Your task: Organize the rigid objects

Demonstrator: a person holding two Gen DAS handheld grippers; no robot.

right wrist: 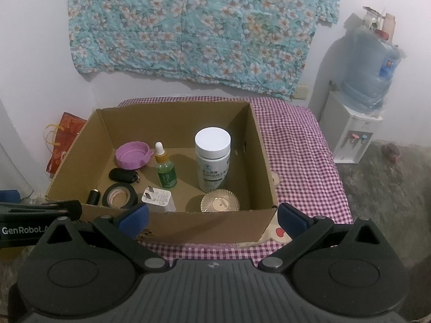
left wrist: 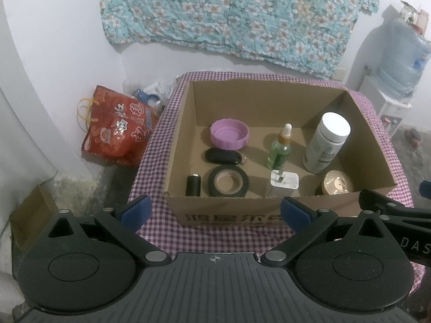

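Observation:
An open cardboard box [left wrist: 269, 94] [right wrist: 172, 223] stands on a purple checked cloth. Inside are a purple lid [left wrist: 229, 134] [right wrist: 132, 155], a black key fob [left wrist: 223, 156] [right wrist: 123, 175], a black tape roll [left wrist: 228, 181] [right wrist: 119, 195], a small black cylinder [left wrist: 193, 185] [right wrist: 93, 197], a green dropper bottle [left wrist: 280, 150] [right wrist: 165, 170], a white charger plug [left wrist: 284, 181] [right wrist: 159, 200], a white pill bottle [left wrist: 327, 142] [right wrist: 212, 158] and a gold ribbed lid [left wrist: 337, 185] [right wrist: 220, 202]. My left gripper [left wrist: 214, 210] and right gripper [right wrist: 212, 215] hover open and empty before the box's near wall.
A red patterned bag [left wrist: 115, 129] [right wrist: 62, 140] sits on the floor to the left. A water dispenser [right wrist: 358, 107] [left wrist: 398, 80] stands at the right wall. A floral cloth [right wrist: 188, 27] hangs behind. Bare checked cloth [right wrist: 301, 148] lies right of the box.

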